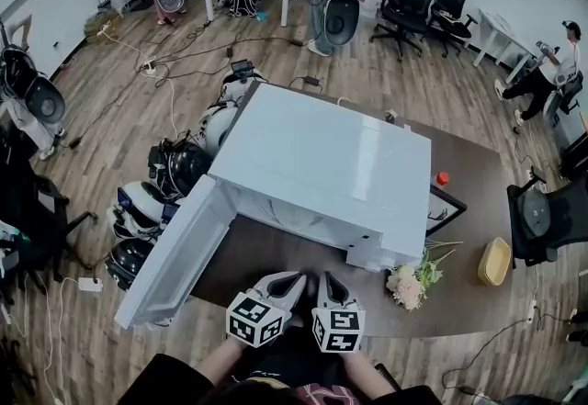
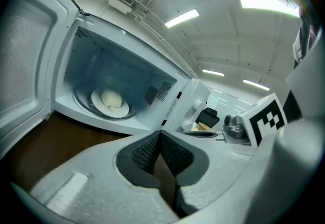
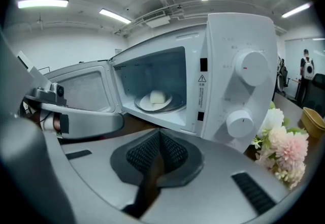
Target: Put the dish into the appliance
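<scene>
Now, with the dish (image 2: 111, 102) inside the microwave (image 1: 322, 155) and left tool (image 2: 160, 139) and right tool (image 3: 160, 139) closed on nothing, the door (image 1: 175, 252) probably needs a gentle push.

Left gripper (image 2: 160, 135) jaws together, empty; dish (image 2: 97, 101) (white lump on it) inside open microwave (image 2: 195, 98).

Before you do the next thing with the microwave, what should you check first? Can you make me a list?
1. Dish sits inside the microwave: ok.
2. Door closed: not ok, it stands wide open.
3. Left gripper shut and empty: ok.
4. Right gripper shut and empty: ok.
5. Flowers away from the door's swing: ok.
</scene>
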`<state>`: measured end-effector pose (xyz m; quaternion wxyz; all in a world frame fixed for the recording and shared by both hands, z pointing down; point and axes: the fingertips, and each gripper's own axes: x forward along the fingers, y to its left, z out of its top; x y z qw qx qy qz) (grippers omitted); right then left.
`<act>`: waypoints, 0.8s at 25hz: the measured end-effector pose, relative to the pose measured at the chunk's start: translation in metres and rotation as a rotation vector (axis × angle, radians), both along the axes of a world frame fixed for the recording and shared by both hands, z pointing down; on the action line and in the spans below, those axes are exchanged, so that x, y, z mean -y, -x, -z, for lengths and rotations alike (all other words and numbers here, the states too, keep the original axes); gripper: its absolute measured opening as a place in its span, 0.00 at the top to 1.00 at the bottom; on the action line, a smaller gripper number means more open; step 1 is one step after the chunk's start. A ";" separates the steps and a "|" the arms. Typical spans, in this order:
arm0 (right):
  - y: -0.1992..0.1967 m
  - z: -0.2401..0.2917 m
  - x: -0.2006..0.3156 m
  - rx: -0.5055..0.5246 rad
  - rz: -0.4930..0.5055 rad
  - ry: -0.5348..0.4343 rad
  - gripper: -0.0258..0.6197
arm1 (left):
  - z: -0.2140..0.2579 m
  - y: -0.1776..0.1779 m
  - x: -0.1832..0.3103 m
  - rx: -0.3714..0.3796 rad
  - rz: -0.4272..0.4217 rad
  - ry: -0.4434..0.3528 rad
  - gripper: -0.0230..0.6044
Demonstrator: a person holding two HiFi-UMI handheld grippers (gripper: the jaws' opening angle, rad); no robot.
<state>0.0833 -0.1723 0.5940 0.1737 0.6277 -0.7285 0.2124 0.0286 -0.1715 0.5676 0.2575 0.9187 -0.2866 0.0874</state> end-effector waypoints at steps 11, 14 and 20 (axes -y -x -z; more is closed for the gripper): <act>0.000 0.001 0.007 0.023 0.003 -0.010 0.95 | -0.005 0.013 0.012 0.063 0.082 -0.002 0.95; 0.000 0.003 0.008 0.018 0.008 -0.018 0.95 | -0.007 0.017 0.014 0.064 0.105 0.007 0.95; 0.002 0.003 0.005 -0.012 0.027 -0.033 0.95 | -0.006 0.016 0.010 0.048 0.097 0.008 0.95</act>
